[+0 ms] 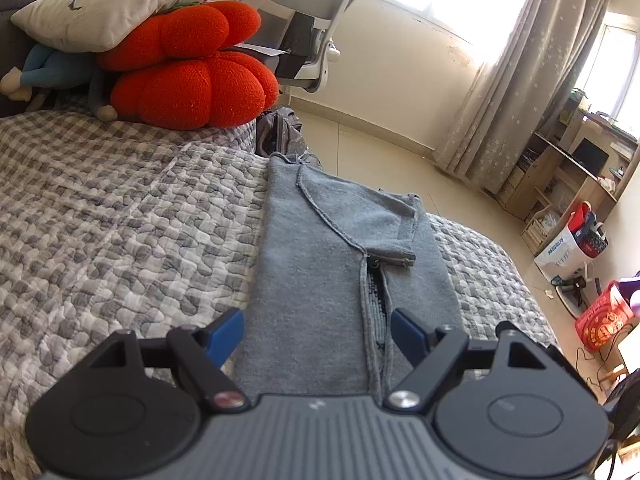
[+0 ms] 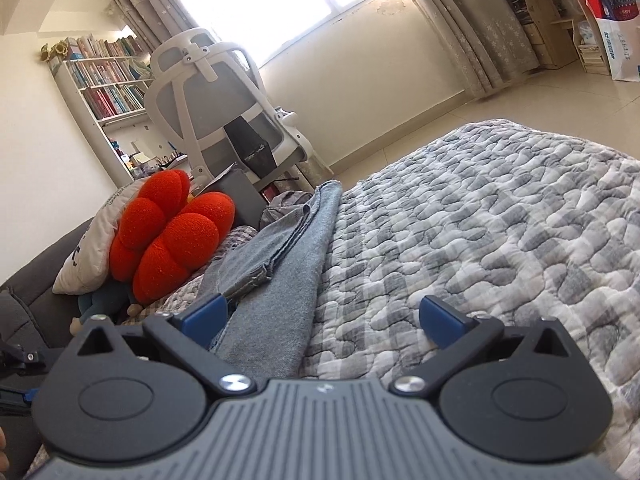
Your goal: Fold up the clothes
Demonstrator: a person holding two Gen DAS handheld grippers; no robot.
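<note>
Grey shirt (image 1: 320,264) lies folded lengthwise on the bed quilt (image 1: 120,220), sleeve turned in. Left tool (image 1: 318,332) spread wide, above the shirt's near end, gripping nothing. Right tool (image 2: 322,318) also wide, over the shirt's edge and quilt. Orange cushions (image 1: 192,68) beyond.

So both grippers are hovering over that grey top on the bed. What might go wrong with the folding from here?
Two likely snags. The grey top runs up to the far edge of the quilt, so a tug that way might slide it off the bed. Also, the left gripper and right gripper are both open with nothing held; closing low might pinch the quilt along with the loose folded sleeve.
</note>
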